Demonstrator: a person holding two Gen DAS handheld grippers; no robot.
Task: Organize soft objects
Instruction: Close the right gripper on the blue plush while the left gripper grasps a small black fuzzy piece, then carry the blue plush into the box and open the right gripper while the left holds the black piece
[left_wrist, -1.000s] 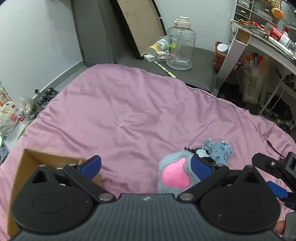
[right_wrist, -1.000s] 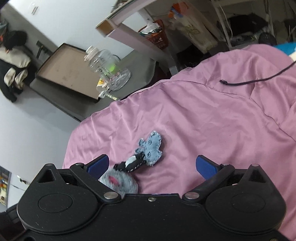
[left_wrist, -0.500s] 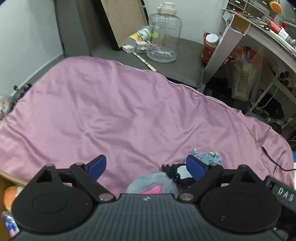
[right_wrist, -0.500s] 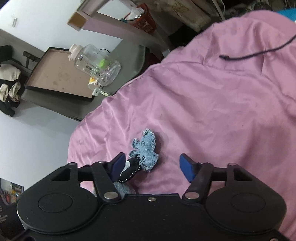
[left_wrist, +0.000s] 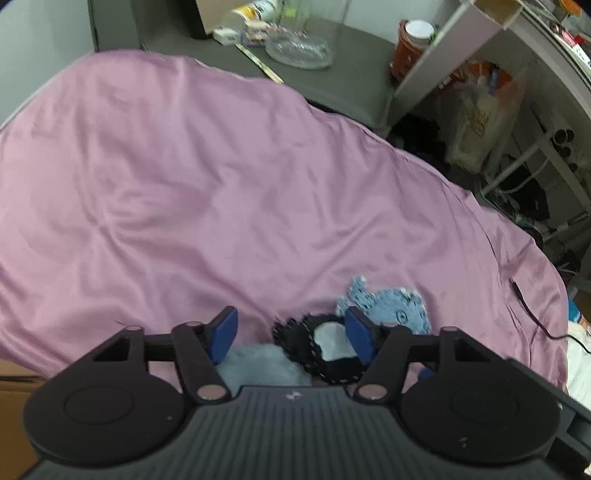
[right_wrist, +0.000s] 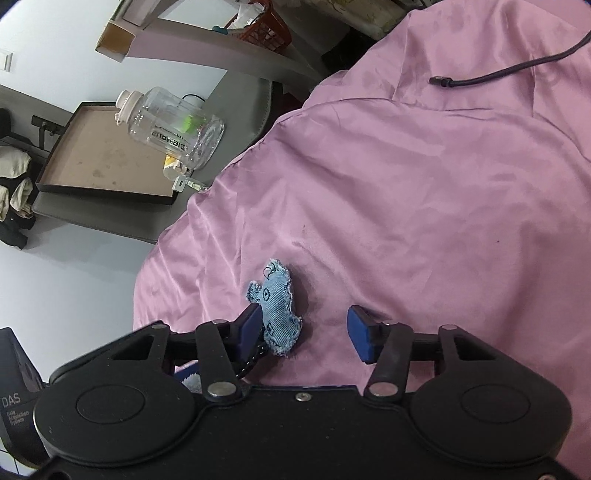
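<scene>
Three soft toys on the pink bed sheet (left_wrist: 184, 184), two hand-held grippers.
Left hand-held gripper (left_wrist: 291, 334) and right hand-held gripper (right_wrist: 303, 330) both wide, empty; grey plush (left_wrist: 258, 365), black toy (left_wrist: 325, 347), denim toy (right_wrist: 277, 306) clustered near.

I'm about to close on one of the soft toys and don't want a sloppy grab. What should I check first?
1. Left hand-held gripper open: ok.
2. Right hand-held gripper open: ok.
3. One toy only in the left gap: not ok; the grey plush and the black-and-white toy both sit there.
4. Denim toy centred in the right gap: not ok, it lies by the left finger.
5. Black cable clear of the toys: ok.
6. Cardboard box open and reachable: cannot tell, only an edge shows.
</scene>
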